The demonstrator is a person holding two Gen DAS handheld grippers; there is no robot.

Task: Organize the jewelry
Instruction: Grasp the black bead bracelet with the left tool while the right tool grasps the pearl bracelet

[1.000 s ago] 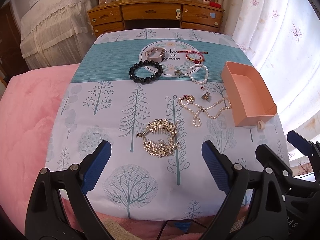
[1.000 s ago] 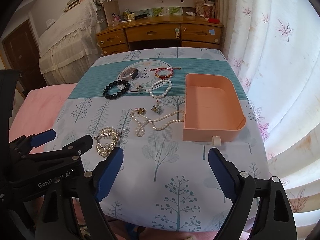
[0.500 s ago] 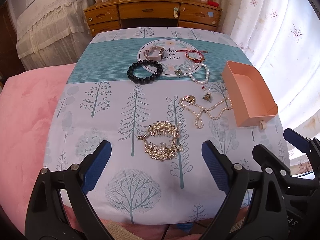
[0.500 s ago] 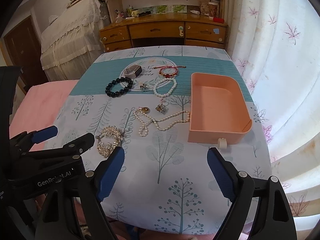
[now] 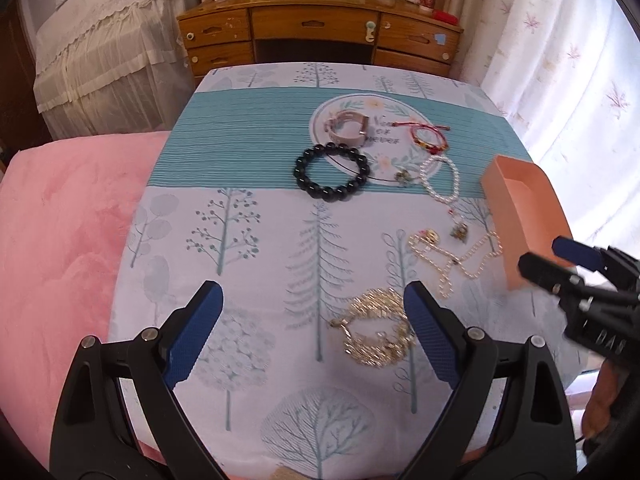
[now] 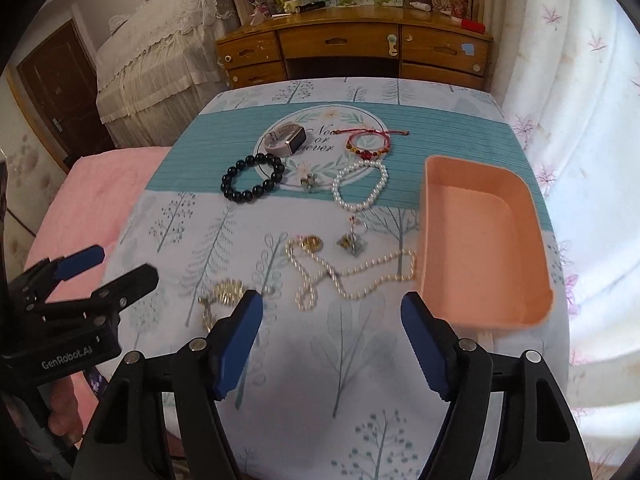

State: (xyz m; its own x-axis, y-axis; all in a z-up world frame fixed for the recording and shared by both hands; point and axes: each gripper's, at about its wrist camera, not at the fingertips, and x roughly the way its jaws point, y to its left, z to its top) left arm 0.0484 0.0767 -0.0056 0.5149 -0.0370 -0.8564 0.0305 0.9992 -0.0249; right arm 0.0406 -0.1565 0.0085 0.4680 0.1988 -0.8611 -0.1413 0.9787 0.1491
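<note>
Where jewelry lies, tree-print tablecloth (image 5: pixel 248 240)

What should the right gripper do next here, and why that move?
Probably ease the right gripper forward and down over the long pearl necklace. Its jaws are closing with nothing between them, the necklace lies just ahead of its fingertips, touching the empty peach tray, and every piece is still out on the tablecloth.

- My right gripper (image 6: pixel 331 344) sits closer in over the long pearl necklace (image 6: pixel 352 276), its blue-padded jaws closing with nothing between them.
- My left gripper (image 5: pixel 314 338) has slid left; the ornate gold bracelet (image 5: pixel 376 328) now lies by its right finger.
</note>
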